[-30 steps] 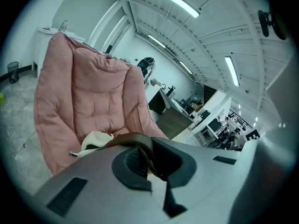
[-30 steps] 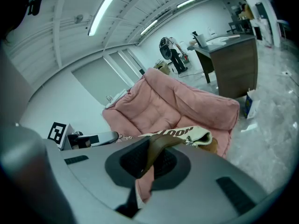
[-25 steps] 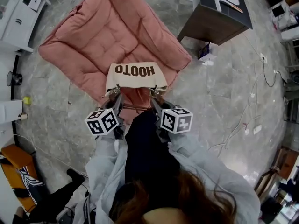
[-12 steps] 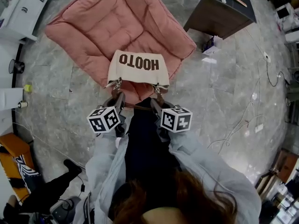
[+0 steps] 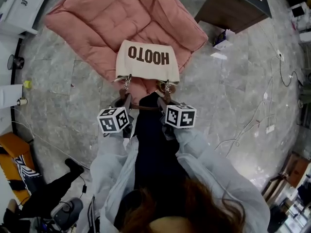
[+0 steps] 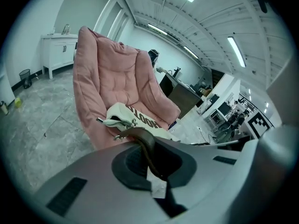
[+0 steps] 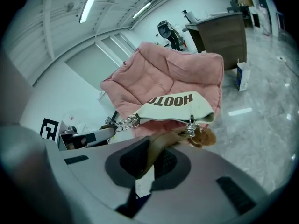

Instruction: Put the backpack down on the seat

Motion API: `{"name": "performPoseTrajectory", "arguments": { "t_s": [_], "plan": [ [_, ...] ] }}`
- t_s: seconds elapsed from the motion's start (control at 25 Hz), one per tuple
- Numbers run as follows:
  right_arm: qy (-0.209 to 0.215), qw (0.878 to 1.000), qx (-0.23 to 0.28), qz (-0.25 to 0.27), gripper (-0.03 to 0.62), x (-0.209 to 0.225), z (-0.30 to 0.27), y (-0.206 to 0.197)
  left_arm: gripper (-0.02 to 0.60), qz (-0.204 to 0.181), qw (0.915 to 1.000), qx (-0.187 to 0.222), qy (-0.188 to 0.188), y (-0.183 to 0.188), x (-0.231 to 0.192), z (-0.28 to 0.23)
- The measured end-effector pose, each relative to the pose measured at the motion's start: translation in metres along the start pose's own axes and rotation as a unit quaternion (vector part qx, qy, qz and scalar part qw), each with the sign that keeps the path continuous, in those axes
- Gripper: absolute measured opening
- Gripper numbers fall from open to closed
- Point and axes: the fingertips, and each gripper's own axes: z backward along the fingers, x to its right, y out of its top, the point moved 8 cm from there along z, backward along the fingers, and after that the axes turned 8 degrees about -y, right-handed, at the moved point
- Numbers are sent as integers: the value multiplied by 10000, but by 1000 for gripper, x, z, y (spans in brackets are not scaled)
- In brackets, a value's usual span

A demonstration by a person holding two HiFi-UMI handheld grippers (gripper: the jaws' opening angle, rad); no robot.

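A cream canvas backpack [image 5: 146,61] with dark lettering hangs over the front edge of a pink padded chair seat [image 5: 121,21]. Its brown leather strap [image 5: 146,108] runs to silver chains at both top corners. My left gripper [image 5: 125,107] is shut on the strap's left end [image 6: 145,148]. My right gripper [image 5: 163,107] is shut on the strap's right end [image 7: 159,149]. In both gripper views the backpack [image 6: 140,120] [image 7: 175,106] hangs in front of the pink chair [image 6: 117,85] [image 7: 163,76].
A dark wooden desk [image 5: 233,8] stands at the upper right, with a small box [image 5: 223,39] on the grey marble floor beside it. White cabinets [image 5: 22,6] line the left. Cables [image 5: 252,125] trail on the floor at the right. A person's dark leg [image 5: 53,198] shows at lower left.
The backpack and both grippers have moved forward over the chair seat, and the chair now sits nearer in the head view. Both grips on the strap are unchanged.
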Motion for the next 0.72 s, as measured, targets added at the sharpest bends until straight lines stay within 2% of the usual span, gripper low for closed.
{"name": "performPoseTrajectory", "arguments": {
  "t_s": [0.32, 0.48, 0.6, 0.72],
  "plan": [
    [-113, 9988, -431, 207, 9, -3, -28, -35, 15, -102, 9991, -197, 362, -33, -22, -5],
    [-346, 9974, -534, -324, 10, 9, -39, -53, 17, -297, 9961, -500, 656, -55, -30, -13],
    [-378, 9942, -729, -691, 16, 20, -43, -63, 17, -267, 9952, -541, 767, -65, -32, -17],
    [-345, 9929, -833, -771, 217, 25, -44, -67, 20, -226, 9937, -502, 971, -68, -38, -16]
  ]
}}
